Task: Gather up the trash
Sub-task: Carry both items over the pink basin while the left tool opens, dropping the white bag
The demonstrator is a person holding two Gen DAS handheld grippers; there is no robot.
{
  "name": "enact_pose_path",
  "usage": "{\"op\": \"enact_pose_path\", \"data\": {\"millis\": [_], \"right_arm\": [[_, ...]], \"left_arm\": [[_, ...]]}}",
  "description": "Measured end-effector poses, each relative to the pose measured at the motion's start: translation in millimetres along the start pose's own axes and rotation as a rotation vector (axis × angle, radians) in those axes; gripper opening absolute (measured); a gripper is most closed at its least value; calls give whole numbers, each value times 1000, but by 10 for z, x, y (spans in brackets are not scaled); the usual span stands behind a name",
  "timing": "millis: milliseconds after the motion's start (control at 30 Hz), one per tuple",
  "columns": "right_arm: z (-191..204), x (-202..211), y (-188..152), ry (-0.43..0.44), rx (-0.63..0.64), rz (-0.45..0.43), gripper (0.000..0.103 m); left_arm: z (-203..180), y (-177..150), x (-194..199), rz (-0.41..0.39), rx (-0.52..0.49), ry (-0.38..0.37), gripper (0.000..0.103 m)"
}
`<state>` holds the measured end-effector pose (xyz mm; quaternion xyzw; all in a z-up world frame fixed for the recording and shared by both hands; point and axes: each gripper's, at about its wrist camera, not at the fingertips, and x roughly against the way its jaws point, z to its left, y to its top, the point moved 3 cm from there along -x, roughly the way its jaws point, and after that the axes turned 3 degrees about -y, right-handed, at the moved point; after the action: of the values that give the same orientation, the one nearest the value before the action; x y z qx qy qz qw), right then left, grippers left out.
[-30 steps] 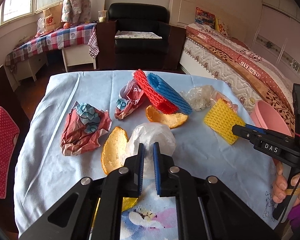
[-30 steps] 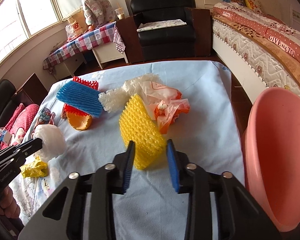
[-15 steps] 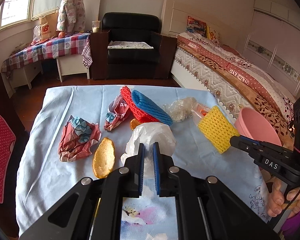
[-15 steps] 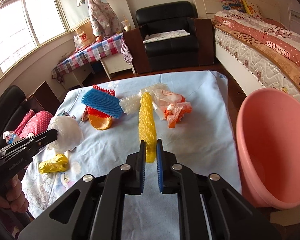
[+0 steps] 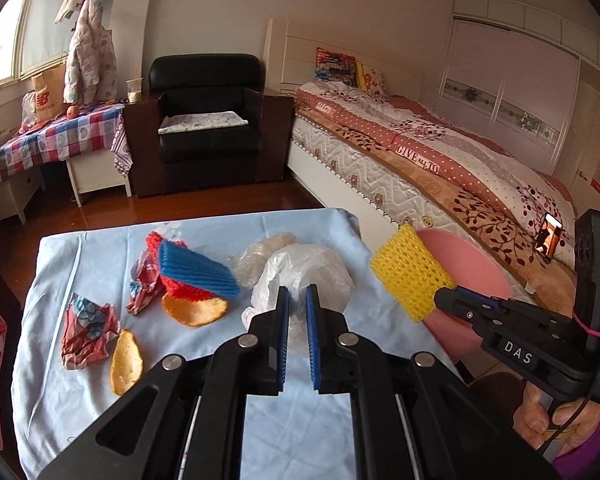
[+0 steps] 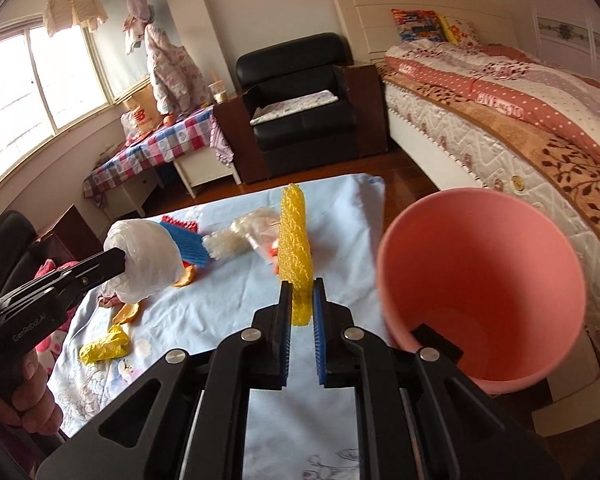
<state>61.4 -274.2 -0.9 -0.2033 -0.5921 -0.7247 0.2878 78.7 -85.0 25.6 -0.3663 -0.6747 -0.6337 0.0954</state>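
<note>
My left gripper (image 5: 295, 300) is shut on a crumpled white plastic bag (image 5: 305, 272) and holds it above the table; the bag also shows in the right wrist view (image 6: 146, 258). My right gripper (image 6: 301, 292) is shut on a yellow foam net sleeve (image 6: 294, 240), lifted off the table, seen from the left wrist (image 5: 411, 274). A pink bin (image 6: 483, 280) stands off the table's right edge, just right of the right gripper. On the blue tablecloth (image 5: 80, 256) lie blue and red foam nets (image 5: 196, 270), orange peels (image 5: 194, 310), red wrappers (image 5: 86, 330).
A clear crumpled bag (image 6: 240, 234) and an orange-white bag lie mid-table. A yellow wrapper (image 6: 104, 346) lies near the front left. A bed (image 5: 439, 160) runs along the right, a black armchair (image 5: 208, 120) stands beyond the table.
Both grippers have risen and swung toward the pink bin, carrying the white bag and the yellow net off the table. The right gripper closed on the net one second ago.
</note>
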Motion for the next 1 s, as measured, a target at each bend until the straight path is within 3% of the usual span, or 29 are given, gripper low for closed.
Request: {"op": "enact_pose_path", "data": {"millis": [300,567,1000], "right_arm": [[-578,249,33,-127,-67,-39,10],[-970,262,-8,-200,-127,-18,10],[-1299,143,-108,-249,-171,32,10]], "left_arm": [[-702,168,-238,1,-81,-101,8],[-1288,174,-582,38,-157,-177,8],[-1703,6,-1116,140,-193,-199,15]]}}
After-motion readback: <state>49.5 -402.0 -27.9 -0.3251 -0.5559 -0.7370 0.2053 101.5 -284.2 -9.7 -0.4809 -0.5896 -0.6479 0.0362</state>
